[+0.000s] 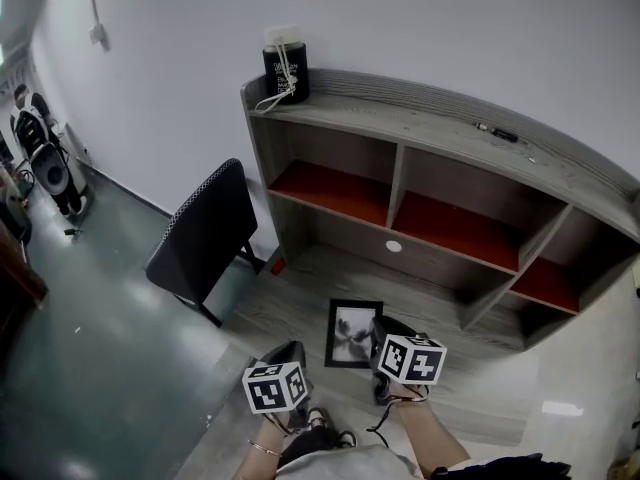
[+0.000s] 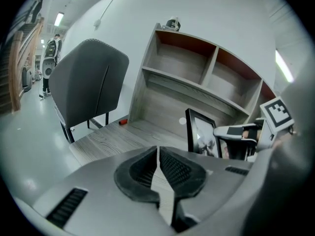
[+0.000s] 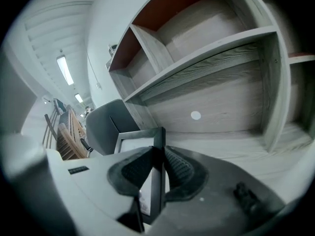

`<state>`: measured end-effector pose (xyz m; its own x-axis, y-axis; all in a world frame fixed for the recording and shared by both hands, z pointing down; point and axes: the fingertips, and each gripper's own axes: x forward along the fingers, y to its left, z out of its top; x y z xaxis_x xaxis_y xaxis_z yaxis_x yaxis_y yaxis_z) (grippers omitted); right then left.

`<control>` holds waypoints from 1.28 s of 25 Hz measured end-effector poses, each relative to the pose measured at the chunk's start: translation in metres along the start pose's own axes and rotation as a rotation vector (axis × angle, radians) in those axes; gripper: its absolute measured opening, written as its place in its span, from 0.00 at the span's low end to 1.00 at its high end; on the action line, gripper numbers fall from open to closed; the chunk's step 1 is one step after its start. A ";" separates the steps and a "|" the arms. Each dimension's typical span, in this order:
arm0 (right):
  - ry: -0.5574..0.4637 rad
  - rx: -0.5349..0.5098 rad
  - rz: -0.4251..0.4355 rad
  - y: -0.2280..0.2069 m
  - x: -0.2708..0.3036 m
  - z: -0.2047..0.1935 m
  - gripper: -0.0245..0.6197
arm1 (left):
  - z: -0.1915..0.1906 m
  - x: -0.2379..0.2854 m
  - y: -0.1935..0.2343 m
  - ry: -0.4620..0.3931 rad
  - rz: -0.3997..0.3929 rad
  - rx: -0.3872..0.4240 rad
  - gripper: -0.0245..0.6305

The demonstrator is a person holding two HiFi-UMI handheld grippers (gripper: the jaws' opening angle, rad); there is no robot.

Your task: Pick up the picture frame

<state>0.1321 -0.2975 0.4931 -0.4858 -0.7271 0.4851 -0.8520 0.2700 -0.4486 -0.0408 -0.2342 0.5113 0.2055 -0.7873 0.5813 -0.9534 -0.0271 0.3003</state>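
Note:
The black picture frame [image 1: 350,334], with a pale grey print in it, is gripped at its right edge by my right gripper [image 1: 382,336]. In the right gripper view the frame's [image 3: 132,142] black edge runs straight between the two dark pads, which press on it from both sides. The left gripper view shows the frame [image 2: 201,131] standing upright over the wooden desk top, with the right gripper clamped on its far side. My left gripper [image 1: 291,356] hovers just left of the frame, apart from it. Its jaws [image 2: 158,164] are shut with nothing between them.
A grey wooden shelf unit [image 1: 430,133] with red-backed compartments stands behind the desk surface [image 1: 300,278]. A black cup [image 1: 286,71] with a cord and a pen [image 1: 497,132] lie on its top. A black chair [image 1: 205,236] stands at the left.

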 end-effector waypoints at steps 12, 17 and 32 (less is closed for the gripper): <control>-0.037 0.038 -0.039 -0.012 -0.023 0.000 0.17 | 0.011 -0.001 -0.021 -0.005 -0.042 0.063 0.08; -0.065 0.041 -0.068 -0.006 -0.032 -0.001 0.17 | 0.015 -0.005 -0.022 -0.017 -0.081 0.086 0.08; -0.129 0.046 -0.174 0.041 -0.062 -0.022 0.17 | 0.016 -0.029 0.012 -0.006 -0.182 0.116 0.08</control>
<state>0.1226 -0.2273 0.4613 -0.3005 -0.8357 0.4597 -0.9096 0.1061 -0.4017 -0.0620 -0.2210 0.4859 0.3754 -0.7664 0.5212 -0.9200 -0.2395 0.3103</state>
